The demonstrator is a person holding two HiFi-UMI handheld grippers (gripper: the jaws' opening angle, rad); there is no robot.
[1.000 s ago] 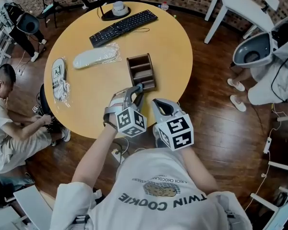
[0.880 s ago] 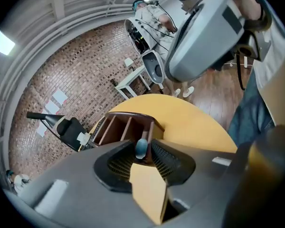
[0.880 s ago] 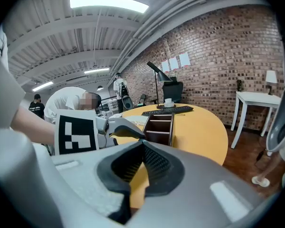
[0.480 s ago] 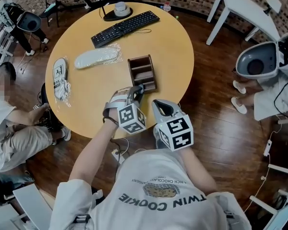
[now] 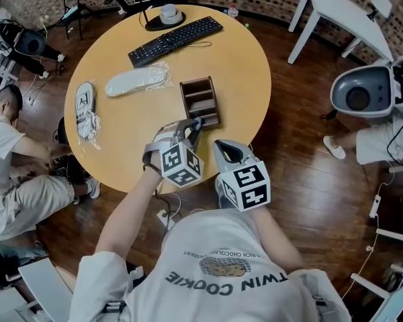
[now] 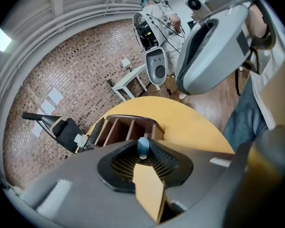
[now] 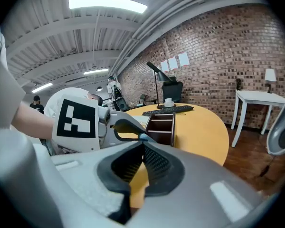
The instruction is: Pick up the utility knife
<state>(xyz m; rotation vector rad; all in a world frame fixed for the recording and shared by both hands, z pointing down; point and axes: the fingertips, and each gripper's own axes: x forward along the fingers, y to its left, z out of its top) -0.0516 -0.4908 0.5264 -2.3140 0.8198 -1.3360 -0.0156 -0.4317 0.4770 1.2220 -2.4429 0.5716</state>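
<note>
The utility knife (image 6: 143, 146) shows only as a small blue-grey end, pinched between the tips of my left gripper (image 6: 143, 152). The rest of it is hidden. In the head view my left gripper (image 5: 190, 129) points at the near end of the brown wooden organiser (image 5: 200, 101) on the round yellow table (image 5: 248, 66). From the right gripper view the same blue end (image 7: 141, 137) sits at the left gripper's tips. My right gripper (image 5: 226, 150) hangs over the table's near edge, beside the left one, with its jaws together (image 7: 143, 145) and nothing between them.
A black keyboard (image 5: 176, 40) and a white cup on a dark base (image 5: 166, 13) lie at the table's far side. Two bagged slippers (image 5: 137, 81) (image 5: 84, 106) lie at the left. A person (image 5: 13, 153) crouches by the table's left edge. A white table (image 5: 342, 9) stands at the back right.
My left gripper's marker cube has shifted slightly up toward the organiser. The right gripper has stayed where it was. The person at the left has changed posture.
</note>
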